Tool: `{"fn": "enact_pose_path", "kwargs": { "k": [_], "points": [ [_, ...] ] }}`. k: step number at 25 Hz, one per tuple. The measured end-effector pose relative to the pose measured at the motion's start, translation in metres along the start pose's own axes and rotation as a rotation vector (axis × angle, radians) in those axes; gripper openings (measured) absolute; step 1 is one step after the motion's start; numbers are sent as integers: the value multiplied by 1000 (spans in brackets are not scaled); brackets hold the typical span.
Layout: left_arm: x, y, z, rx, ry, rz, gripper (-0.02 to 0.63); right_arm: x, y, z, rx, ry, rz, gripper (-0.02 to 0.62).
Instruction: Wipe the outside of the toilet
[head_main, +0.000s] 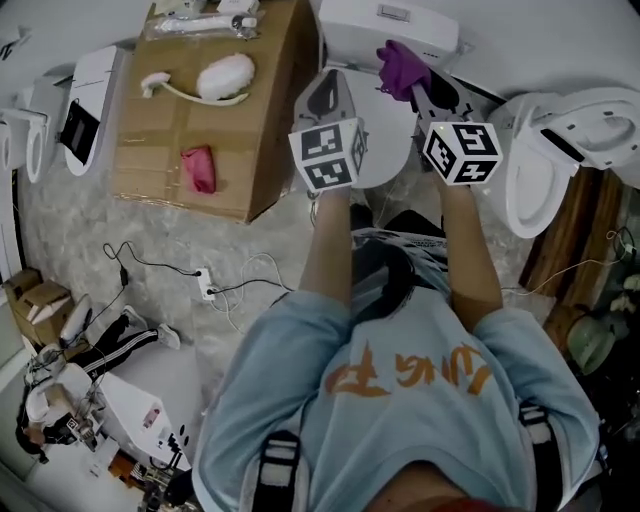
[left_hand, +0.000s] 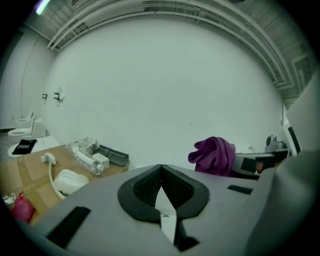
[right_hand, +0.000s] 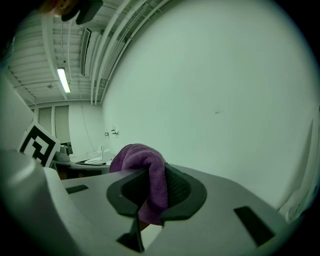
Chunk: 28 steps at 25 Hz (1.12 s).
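The white toilet (head_main: 388, 32) stands straight ahead of me, its tank against the wall and its closed lid (head_main: 390, 150) below the grippers. My right gripper (head_main: 415, 88) is shut on a purple cloth (head_main: 401, 64), held up over the lid near the tank. In the right gripper view the cloth (right_hand: 145, 162) bulges up between the jaws of the right gripper (right_hand: 152, 189). My left gripper (head_main: 326, 88) hovers beside it over the lid's left part, shut with nothing in it. The left gripper view shows the left gripper (left_hand: 161, 175) with its pads pressed together and the purple cloth (left_hand: 214, 154) off to the right.
A big cardboard box (head_main: 160, 130) at the left carries white fittings (head_main: 222, 76) and a red rag (head_main: 198, 168). Another white toilet (head_main: 570, 140) stands at the right, more white fixtures (head_main: 85, 105) at the far left. Cables and a power strip (head_main: 207, 286) lie on the floor.
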<state>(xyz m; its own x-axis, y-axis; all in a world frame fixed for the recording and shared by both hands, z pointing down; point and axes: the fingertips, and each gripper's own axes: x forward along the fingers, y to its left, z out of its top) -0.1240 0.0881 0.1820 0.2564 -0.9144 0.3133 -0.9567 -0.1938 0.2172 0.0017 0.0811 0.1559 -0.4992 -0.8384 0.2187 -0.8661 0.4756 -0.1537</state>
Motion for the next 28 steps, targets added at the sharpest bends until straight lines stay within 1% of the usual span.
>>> {"fn": "enact_pose_path", "kwargs": {
  "k": [3,6,9,11,15,20,23,25,28],
  "points": [
    [13,1,-9,-24,33,-19,25,1,-10,-2,-1,26,-22,74],
    [32,-1,-10,-39,43,-31,25,5,-30,-3,-10,39,-58,74],
    [49,-9,-12,-36,54,-43,25,12,-52,-6,5,44,-80,74],
    [60,-14,-10,-24,60,-46,25,22,-62,-1,12,37,-73,74],
    [80,-9,3,-17,55,-27,25,56,-66,10,22,10,-16,74],
    [101,-5,19,-29,45,10,25,90,-60,32,2,-14,103,74],
    [111,-11,19,-25,48,7,25,105,-72,31,31,-1,128,74],
    [119,-10,17,-25,55,19,25,121,-78,28,51,12,146,74],
    [134,-10,13,-57,67,45,25,133,-79,30,28,37,216,74]
  ]
}}
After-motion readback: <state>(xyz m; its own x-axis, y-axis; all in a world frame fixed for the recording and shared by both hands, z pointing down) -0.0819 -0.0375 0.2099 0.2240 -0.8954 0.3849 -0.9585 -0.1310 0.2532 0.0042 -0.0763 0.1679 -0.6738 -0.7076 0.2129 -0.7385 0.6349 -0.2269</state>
